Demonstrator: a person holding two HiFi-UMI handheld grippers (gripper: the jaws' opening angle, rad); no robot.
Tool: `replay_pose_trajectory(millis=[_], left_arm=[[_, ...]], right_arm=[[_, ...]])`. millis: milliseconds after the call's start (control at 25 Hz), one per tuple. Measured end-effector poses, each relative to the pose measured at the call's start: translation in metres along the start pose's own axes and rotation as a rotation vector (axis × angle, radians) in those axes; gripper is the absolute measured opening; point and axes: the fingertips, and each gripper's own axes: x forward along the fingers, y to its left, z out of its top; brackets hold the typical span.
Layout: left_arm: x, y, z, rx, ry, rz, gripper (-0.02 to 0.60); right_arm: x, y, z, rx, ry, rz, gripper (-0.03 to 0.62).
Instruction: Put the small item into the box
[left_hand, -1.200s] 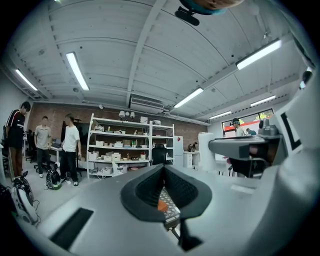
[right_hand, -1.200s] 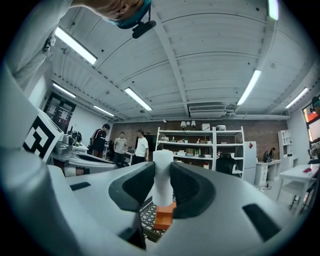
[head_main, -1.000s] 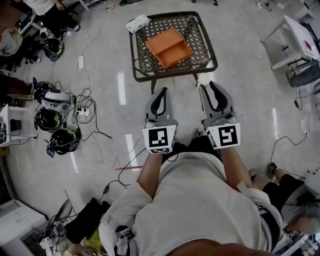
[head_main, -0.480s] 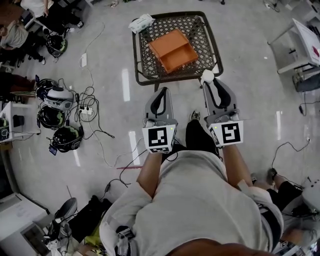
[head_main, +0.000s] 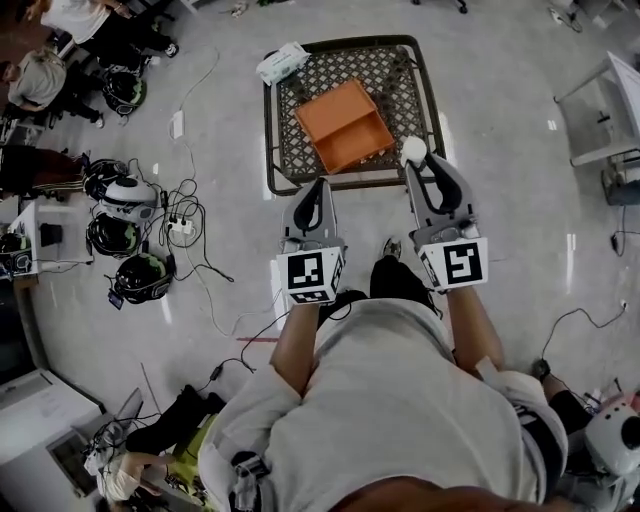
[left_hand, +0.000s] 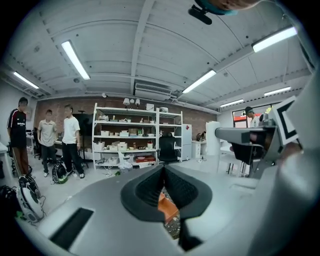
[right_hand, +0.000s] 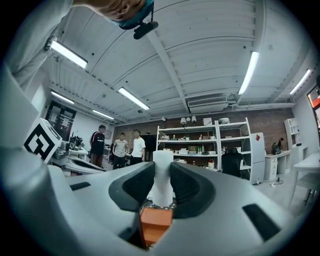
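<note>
Table (head_main: 290, 152) first: it sits nearer than a second ago, its near edge now just under your grippers. Box (head_main: 345, 125), orange and open, lies mid-table, just ahead. Your right gripper (head_main: 414, 160) is clamped on the white item (head_main: 413, 149), which has come up to the table's edge. Your left gripper (head_main: 318, 186) has its jaws together, empty. You're likely within reach — the item needs carrying forward over the box.

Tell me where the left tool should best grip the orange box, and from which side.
Probably the near wall, from above. The box lies open and skewed on the table; its walls look thin and upright, so one jaw fits inside, one outside. The left tool is shut, so open it first.
</note>
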Motion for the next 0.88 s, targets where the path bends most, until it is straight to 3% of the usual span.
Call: replay_pose_trajectory(millis=[400,600,880], left_arm=[[0.047,0.004,-0.014,-0.007,0.059,0.059,0.009],[0.064,0.033,-0.032,-0.058,0.075,0.103,0.009],[0.075,0.082,-0.042,-0.107,0.075,0.103,0.009]], right_arm=[[0.04,-0.041,-0.031,0.018,0.052,0.064,0.095],[0.076,-0.03,-0.05,0.003,0.096,0.134,0.095],[0.126,0.011,-0.061,-0.057,0.16,0.202,0.095]])
